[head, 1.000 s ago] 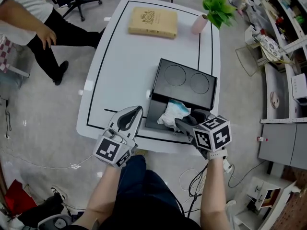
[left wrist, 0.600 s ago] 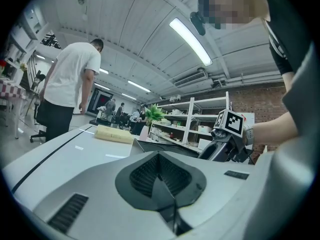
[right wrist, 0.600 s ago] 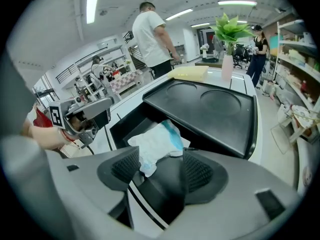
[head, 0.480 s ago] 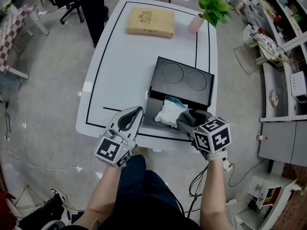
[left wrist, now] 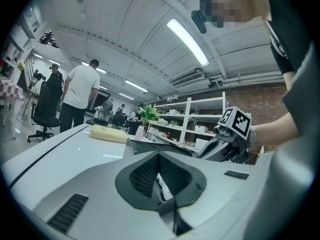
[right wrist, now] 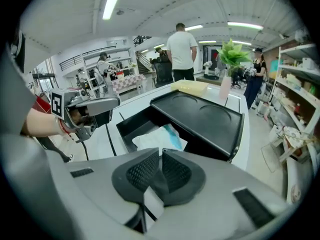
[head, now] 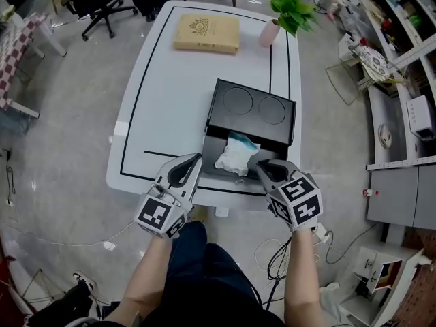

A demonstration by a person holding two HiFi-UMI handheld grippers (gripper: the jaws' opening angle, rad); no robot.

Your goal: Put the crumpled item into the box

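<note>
Crumpled item (head: pixel 237 157) white, papery, teal-tinged; lies inside rectangular black box (head: pixel 211 148).

The left tool (left wrist: pixel 159 156) fills the frame at 6 o'clock, its jaws together and empty. Just beyond its tips, a black box (left wrist: pixel 150 146) sits on the white desk (left wrist: pixel 60 149). A tan book (left wrist: pixel 110 133) lies toward 10 o'clock, with a potted plant (left wrist: pixel 148 113) behind it. A person in a white shirt (left wrist: pixel 81 96) stands at 9 o'clock.
</note>
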